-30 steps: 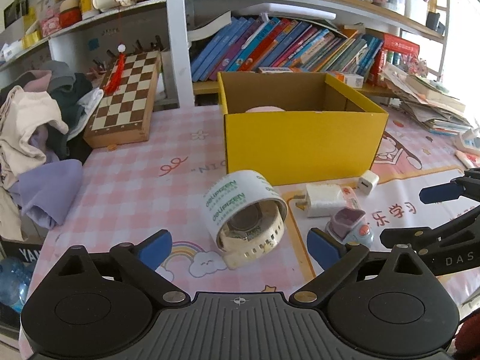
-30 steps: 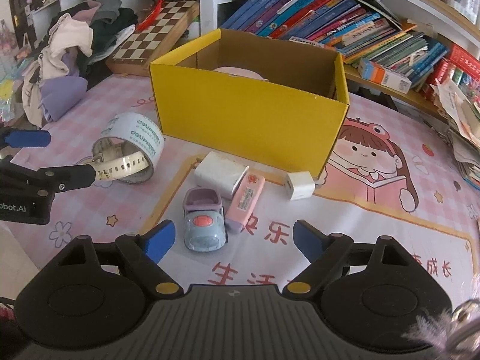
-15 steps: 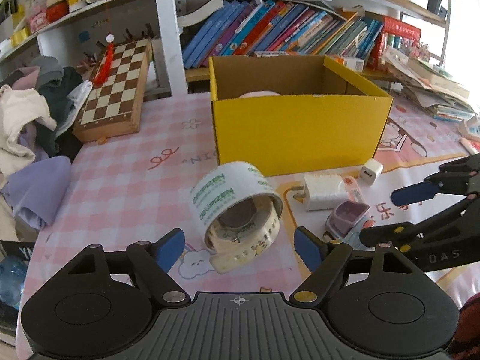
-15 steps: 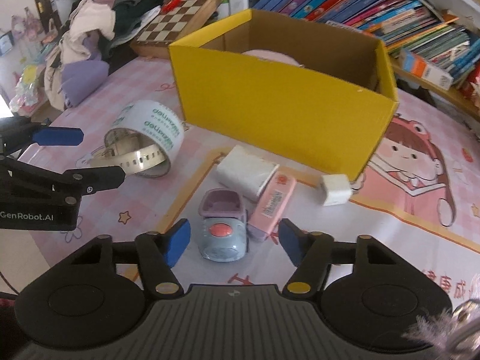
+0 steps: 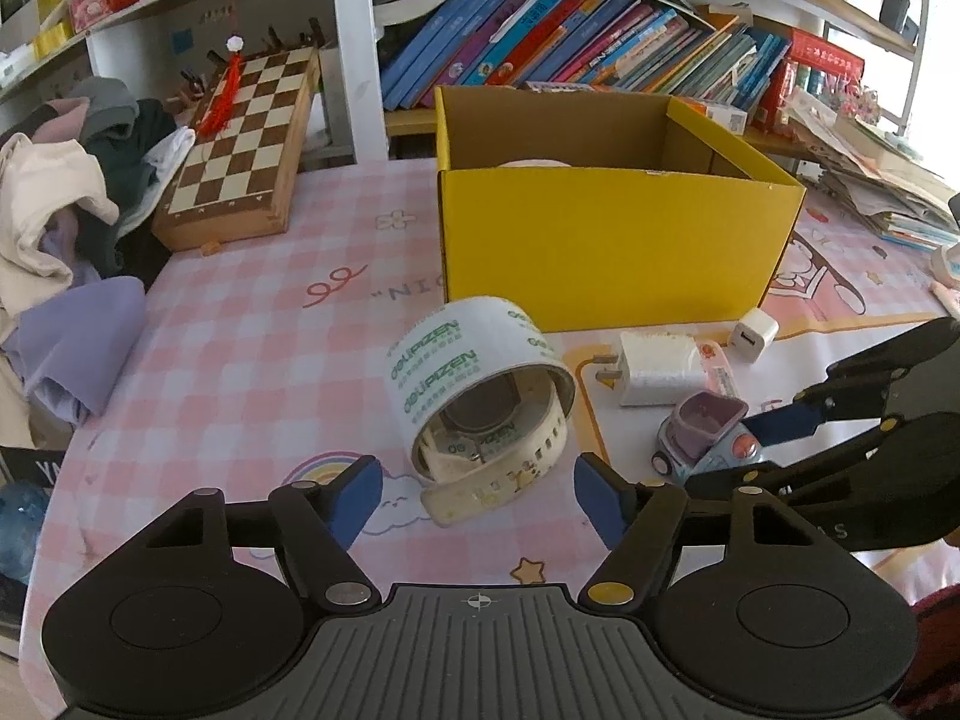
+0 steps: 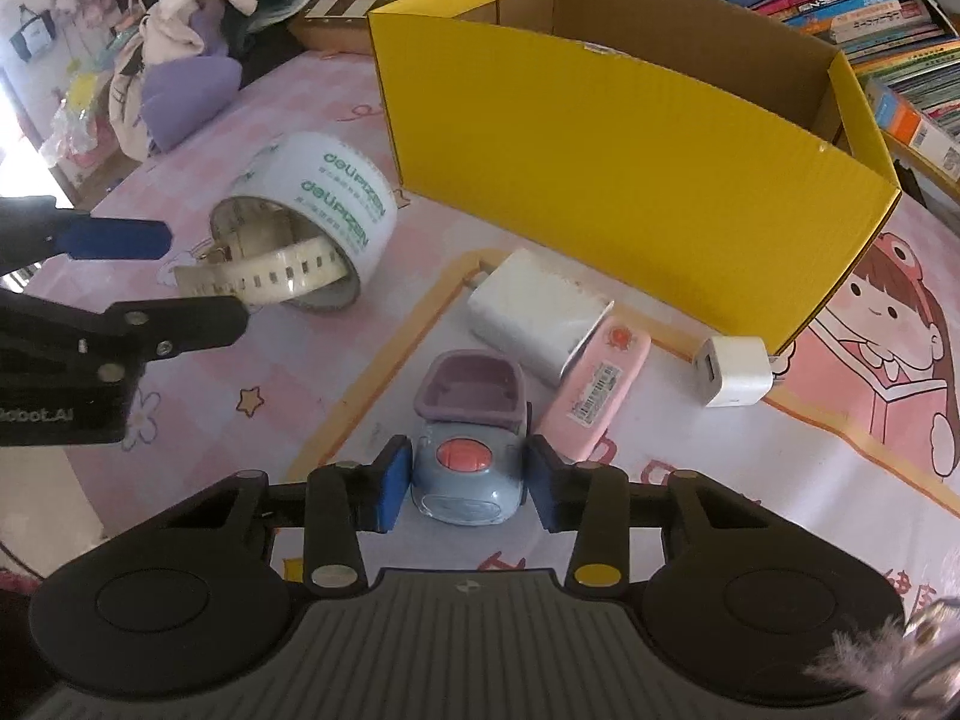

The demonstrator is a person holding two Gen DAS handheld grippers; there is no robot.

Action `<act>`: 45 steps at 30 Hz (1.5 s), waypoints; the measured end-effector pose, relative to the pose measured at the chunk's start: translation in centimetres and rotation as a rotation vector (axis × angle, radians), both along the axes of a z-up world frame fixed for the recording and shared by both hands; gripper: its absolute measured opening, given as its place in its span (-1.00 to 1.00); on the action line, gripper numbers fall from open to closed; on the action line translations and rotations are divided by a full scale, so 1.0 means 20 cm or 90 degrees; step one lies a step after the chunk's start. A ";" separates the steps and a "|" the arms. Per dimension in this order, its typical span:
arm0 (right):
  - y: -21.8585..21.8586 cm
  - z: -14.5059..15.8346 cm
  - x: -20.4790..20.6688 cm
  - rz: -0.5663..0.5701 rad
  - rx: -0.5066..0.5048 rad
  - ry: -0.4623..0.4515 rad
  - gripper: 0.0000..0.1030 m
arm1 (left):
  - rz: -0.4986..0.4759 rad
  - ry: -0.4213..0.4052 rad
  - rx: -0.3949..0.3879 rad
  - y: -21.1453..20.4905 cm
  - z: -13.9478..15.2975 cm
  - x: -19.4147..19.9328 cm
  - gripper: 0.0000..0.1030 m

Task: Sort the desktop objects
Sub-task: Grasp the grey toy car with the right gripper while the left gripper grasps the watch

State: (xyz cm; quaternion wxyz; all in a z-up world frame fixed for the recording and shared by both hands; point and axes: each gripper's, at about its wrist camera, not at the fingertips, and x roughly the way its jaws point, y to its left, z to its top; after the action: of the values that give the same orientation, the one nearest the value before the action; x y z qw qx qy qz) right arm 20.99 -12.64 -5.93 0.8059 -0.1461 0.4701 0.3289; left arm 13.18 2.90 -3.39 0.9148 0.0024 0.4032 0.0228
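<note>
A blue-and-purple toy car (image 6: pixel 465 468) sits on the pink mat, and my right gripper (image 6: pixel 468 491) is shut on it, a blue pad against each side. The left wrist view shows the same car (image 5: pixel 702 438) and the right gripper (image 5: pixel 774 438) from the side. My left gripper (image 5: pixel 474 498) is open just in front of a white tape roll (image 5: pixel 480 360), which lies on its side with a cream watch band (image 5: pixel 498 480) sticking out. The open yellow box (image 5: pixel 612 252) stands behind. A white charger (image 6: pixel 534 312), a pink flat case (image 6: pixel 594 396) and a small white plug cube (image 6: pixel 732 372) lie near the car.
A chessboard (image 5: pixel 240 144) leans at the back left beside a clothes pile (image 5: pixel 54 210). Books (image 5: pixel 570 54) fill the shelf behind the box, and loose papers (image 5: pixel 870 180) are stacked at the right. Something pale pink (image 5: pixel 534 163) lies inside the box.
My right gripper has moved forward over the toy car and narrowed until its pads meet the car's sides. The left gripper has moved closer to the tape roll, still open.
</note>
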 end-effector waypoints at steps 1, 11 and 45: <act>-0.01 0.01 -0.01 0.003 0.002 -0.001 -0.25 | -0.007 -0.002 0.012 -0.02 0.00 0.00 0.38; -0.11 0.07 -0.08 -0.001 0.011 -0.017 -0.26 | -0.137 -0.026 0.217 -0.29 -0.07 0.00 -0.07; -0.24 0.13 -0.25 -0.087 0.026 -0.040 -0.27 | -0.095 -0.181 -0.116 -0.06 0.28 -0.14 -0.89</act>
State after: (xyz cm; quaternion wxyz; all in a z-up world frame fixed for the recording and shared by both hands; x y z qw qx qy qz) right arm 15.91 -17.40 -3.38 0.8436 -0.1073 0.4467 0.2780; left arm 10.40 1.61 2.16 0.9582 -0.0535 0.2687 -0.0818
